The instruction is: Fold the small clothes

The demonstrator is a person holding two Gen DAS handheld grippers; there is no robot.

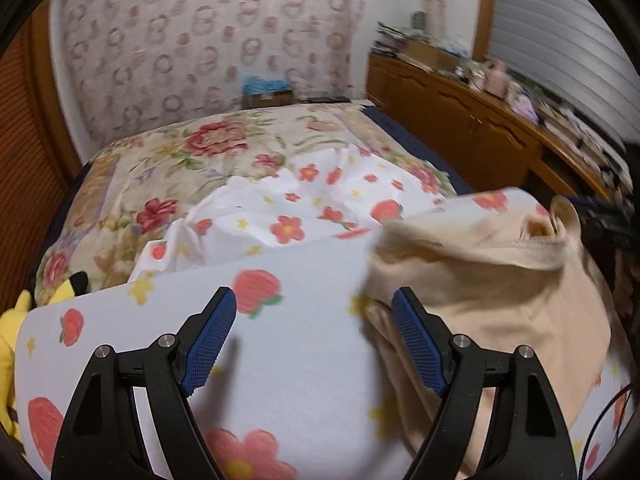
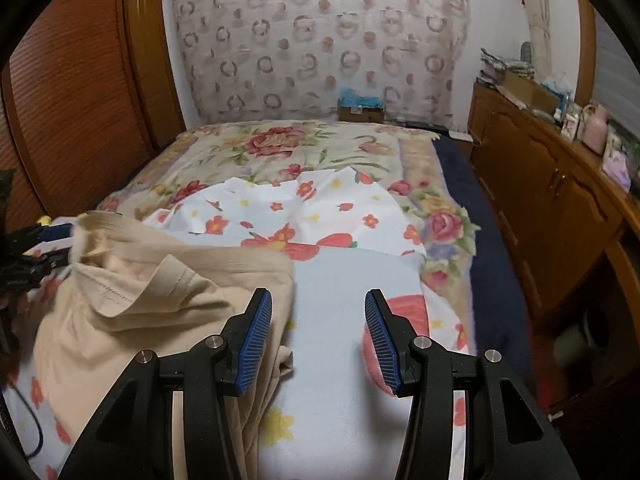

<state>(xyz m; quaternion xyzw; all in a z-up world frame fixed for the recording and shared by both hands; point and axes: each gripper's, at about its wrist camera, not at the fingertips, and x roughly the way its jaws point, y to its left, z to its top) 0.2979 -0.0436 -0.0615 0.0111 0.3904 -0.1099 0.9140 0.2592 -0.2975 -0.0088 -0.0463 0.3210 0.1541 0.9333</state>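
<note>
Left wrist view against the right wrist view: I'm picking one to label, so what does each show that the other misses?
Only the left wrist view shows the yellow plush toy at the bed's edge and the open left gripper. Only the right wrist view shows the open right gripper and the dark blue sheet clearly. Both show the beige garment lying bunched on the strawberry-print cloth, and the wooden cabinets.

No text, label, brand, number or sign could be read in either view. Only flower, strawberry and star prints were shown on the white cloth (image 1: 304,352), and ring and dot motifs on the wall covering (image 2: 320,36) behind it. Whatever was printed on the boxes and papers on the wooden cabinet (image 2: 536,168) beside that cloth was blurred beyond reading.
</note>
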